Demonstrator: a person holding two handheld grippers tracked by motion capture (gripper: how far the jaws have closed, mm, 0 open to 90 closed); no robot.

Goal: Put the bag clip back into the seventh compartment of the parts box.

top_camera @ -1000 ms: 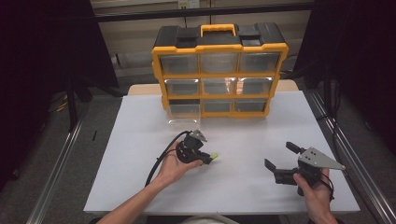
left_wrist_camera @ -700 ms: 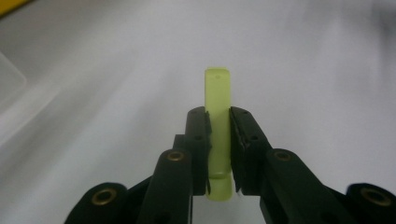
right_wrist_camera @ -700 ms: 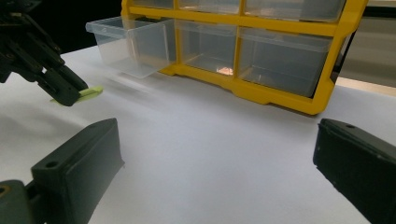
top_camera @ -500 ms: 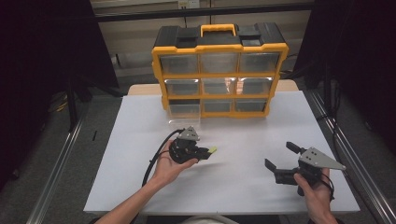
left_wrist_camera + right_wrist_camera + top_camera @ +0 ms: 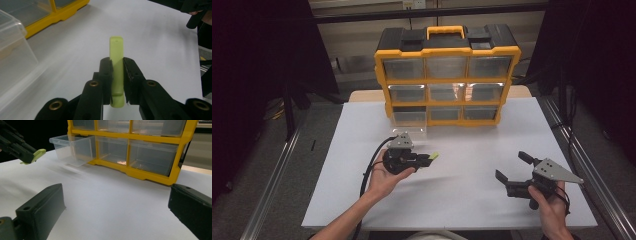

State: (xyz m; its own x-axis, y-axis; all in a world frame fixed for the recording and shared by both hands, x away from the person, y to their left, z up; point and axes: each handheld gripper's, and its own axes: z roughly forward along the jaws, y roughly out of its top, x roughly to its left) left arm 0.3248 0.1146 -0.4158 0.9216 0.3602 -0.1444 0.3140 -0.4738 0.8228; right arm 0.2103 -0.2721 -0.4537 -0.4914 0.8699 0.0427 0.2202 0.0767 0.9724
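A: We note the left gripper [image 5: 424, 160] clenched on a pale green flat piece [image 5: 116, 65]; in the left gripper view the jaws pinch it on its two broad faces, with more than half its length sticking out past the tips. We judge that overhang is deliberate, so the free end can go in first wherever it is to be dropped.

B: Agreed. Where does it sit on the table [image 5: 472, 200]?

A: In the high view, at about 7 o'clock from the middle of the white surface, carried above it and not touching. The piece points toward 3 o'clock.

B: And the yellow organizer [image 5: 447, 75]?

A: At 12 o'clock, upright at the far edge. Its lower-left clear drawer [image 5: 72, 148] is pulled out toward us; the right gripper view shows it open at the top, and we can't make out anything inside. We read that as the likely place for the piece, since it lies just beyond the left gripper, at its 12 o'clock.

B: The right gripper [image 5: 514, 172]?

A: Jaws spread wide, nothing between them, parked at 4 o'clock, well apart from the piece. We take it as waiting, perhaps to push the drawer home.
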